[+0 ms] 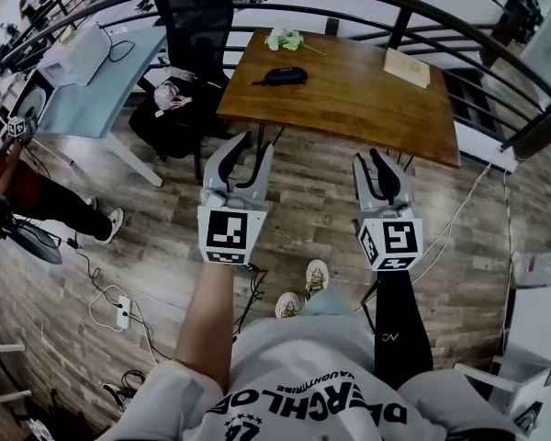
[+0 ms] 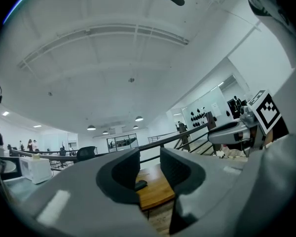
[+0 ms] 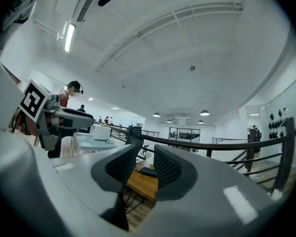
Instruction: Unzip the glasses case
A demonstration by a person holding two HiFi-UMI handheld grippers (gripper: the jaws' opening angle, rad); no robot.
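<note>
The dark glasses case (image 1: pixel 285 75) lies zipped on the far half of a wooden table (image 1: pixel 349 108), well ahead of both grippers. It shows small between the jaws in the left gripper view (image 2: pixel 140 184) and in the right gripper view (image 3: pixel 148 172). My left gripper (image 1: pixel 248 147) is held level over the floor, short of the table's near edge, jaws apart and empty (image 2: pixel 150 164). My right gripper (image 1: pixel 378 161) hangs beside it, also short of the table, with a narrow gap between its jaws and nothing in it (image 3: pixel 146 159).
On the table lie a white-green bundle (image 1: pixel 285 38) and a tan envelope (image 1: pixel 407 67). A black office chair (image 1: pixel 193 16) stands at its left end. A dark railing (image 1: pixel 459 16) curves behind. A light blue desk (image 1: pixel 101 72), floor cables (image 1: pixel 119 310) and a person (image 1: pixel 37 200) are at left.
</note>
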